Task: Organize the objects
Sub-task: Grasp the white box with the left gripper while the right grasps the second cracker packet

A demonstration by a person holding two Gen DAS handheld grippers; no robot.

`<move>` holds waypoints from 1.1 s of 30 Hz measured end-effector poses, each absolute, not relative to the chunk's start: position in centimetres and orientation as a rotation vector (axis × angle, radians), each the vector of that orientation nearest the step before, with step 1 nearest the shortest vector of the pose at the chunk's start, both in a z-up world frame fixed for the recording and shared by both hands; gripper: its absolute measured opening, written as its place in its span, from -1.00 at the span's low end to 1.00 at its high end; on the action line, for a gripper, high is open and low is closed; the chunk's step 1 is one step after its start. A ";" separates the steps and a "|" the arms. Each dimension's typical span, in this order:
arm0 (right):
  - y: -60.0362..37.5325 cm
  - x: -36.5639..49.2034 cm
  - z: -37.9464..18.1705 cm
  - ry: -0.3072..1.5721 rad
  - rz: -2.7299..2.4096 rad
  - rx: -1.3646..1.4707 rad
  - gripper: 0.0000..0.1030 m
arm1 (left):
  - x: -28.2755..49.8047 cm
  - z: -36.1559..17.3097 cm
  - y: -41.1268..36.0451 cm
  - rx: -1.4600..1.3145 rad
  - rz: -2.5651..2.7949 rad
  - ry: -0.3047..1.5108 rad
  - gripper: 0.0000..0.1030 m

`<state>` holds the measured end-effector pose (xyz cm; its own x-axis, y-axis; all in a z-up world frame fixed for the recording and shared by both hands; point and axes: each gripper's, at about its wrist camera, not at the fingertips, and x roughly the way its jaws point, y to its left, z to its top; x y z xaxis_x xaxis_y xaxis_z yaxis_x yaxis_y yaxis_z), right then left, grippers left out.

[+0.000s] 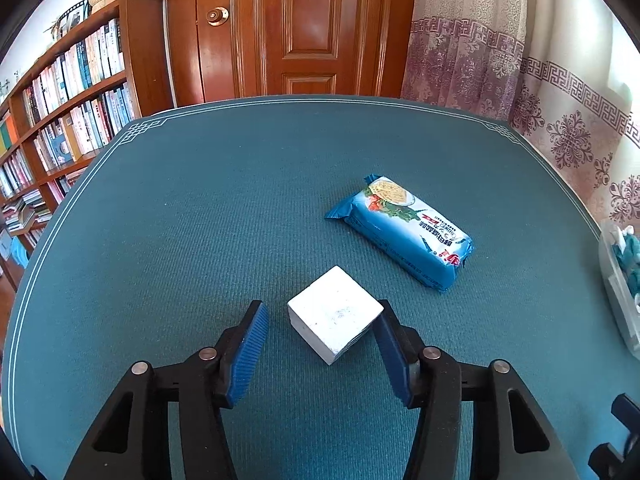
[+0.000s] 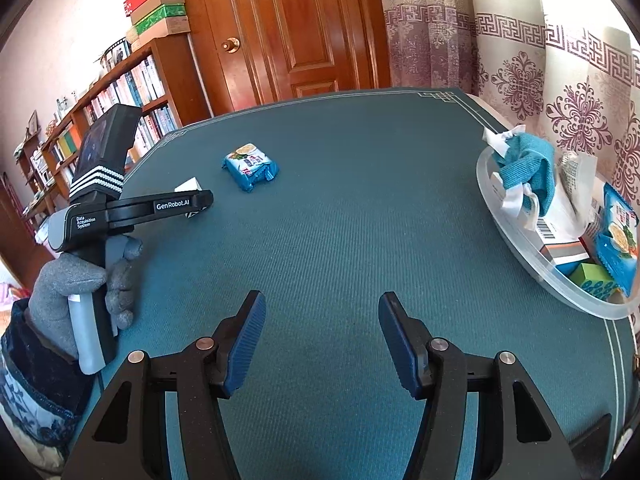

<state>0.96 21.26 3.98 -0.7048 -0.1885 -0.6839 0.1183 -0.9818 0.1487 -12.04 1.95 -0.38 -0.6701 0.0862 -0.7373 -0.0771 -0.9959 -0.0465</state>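
- With most items already lying in the clear bin (image 2: 516,236) at the table's right edge, the step in hand looks like collecting what is left on the teal tabletop (image 1: 180,240).
- Bin holds a teal cloth (image 2: 532,168), papers, small boxes and a blue snack pack; there looks to be room near its front rim.
- Blue biscuit packet (image 1: 404,232) lies flat toward the far right of centre, apart from everything else.
- White block (image 1: 334,320) sits nearer, turned corner-on, between the fingers of the left gripper (image 1: 320,316). Jaws are spread wide: the right pad is at or just beside the block's corner, the left pad is clear of it. Not gripped yet.
- Right gripper (image 2: 320,312) hovers over bare cloth near the front, fingers apart, holding nothing.
- Next move, my read: close the left claw on the block. Corner-on pose means the pads would meet edges, so a slight wrist twist to square up first, then lift and carry right to the bin.
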 end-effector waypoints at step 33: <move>11.9 -17.7 3.5 0.065 -2.579 1.136 0.17 | -11.0 1.0 -1.6 -1.163 2.927 -0.197 -0.14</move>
<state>-17.69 11.87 3.52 -0.6318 -0.2717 -0.7259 0.3081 -0.9474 0.0863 -10.97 -1.55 1.05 -0.7284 0.0328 -0.6844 0.0592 -0.9921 -0.1106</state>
